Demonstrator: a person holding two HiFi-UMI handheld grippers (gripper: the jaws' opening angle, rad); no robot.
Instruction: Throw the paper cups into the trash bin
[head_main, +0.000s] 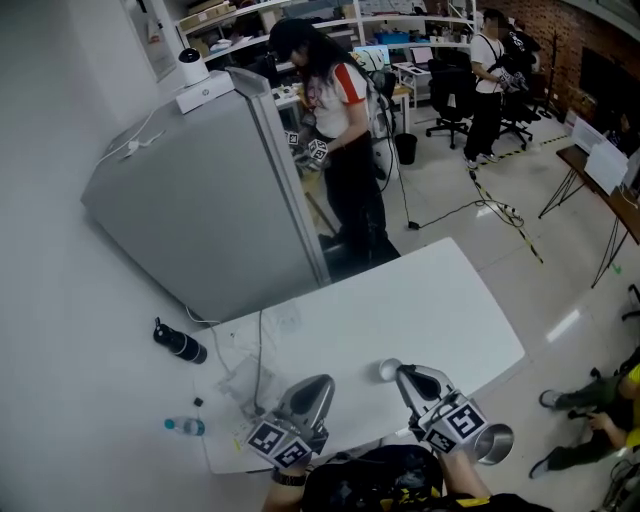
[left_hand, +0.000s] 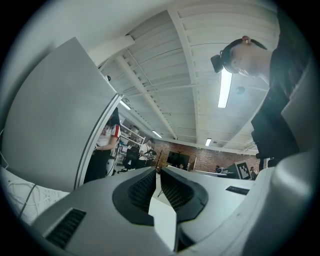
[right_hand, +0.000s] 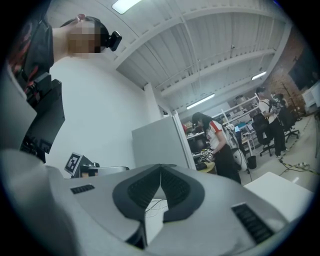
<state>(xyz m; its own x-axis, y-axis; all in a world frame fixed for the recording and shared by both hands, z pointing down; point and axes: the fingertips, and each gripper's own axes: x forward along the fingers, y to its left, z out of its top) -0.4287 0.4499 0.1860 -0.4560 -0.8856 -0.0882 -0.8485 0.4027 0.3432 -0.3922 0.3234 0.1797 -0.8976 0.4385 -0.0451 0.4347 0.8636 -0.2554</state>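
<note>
Paper cup (head_main: 388, 370) sits on the table (head_main: 450, 300) at the tip of the right gripper (head_main: 402, 372), with the trash bin (head_main: 494, 443) on the floor nearby. That tool and the left gripper (head_main: 324, 382) both have their jaws together and empty; grasping probably comes next, which calls for parting the jaws first

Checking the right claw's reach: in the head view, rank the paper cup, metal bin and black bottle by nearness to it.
1. Paper cup, just left of the right claw tip.
2. Metal bin, lower right.
3. Black bottle, far left.
</note>
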